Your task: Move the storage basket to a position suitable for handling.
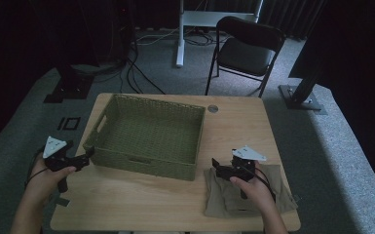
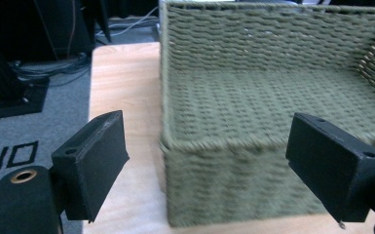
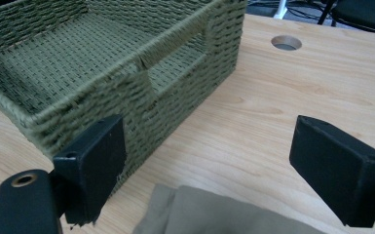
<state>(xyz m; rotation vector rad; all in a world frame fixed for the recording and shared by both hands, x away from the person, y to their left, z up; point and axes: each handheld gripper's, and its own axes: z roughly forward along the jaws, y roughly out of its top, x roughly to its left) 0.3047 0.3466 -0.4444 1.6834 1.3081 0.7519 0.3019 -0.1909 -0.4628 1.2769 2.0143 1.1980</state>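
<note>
Two grippers sit over a wooden table (image 1: 141, 195), one at each end of a green woven basket (image 1: 148, 134); the left gripper (image 1: 88, 155) is held at the table's left edge, its tip just beside the basket's near left corner, and in the left gripper view its fingers (image 2: 95, 158) stand wide apart with nothing between them, the basket's corner and short wall facing them; the right gripper (image 1: 215, 165) hovers over a folded khaki cloth (image 1: 224, 195) that lies flat on the table at the near right, just beside the basket's near right corner; its fingers (image 3: 97, 161) are likewise spread wide and hold nothing, with the cloth's edge (image 3: 214, 212) below them and the basket's handle slot (image 3: 178, 56) ahead; whether the cloth touches the basket I cannot tell; the basket stands upright at the middle of the table, nothing inside it; a round cable hole (image 1: 213, 108) sits in the table behind the basket; a black folding chair (image 1: 246, 48) stands on the grey carpet beyond.
</note>
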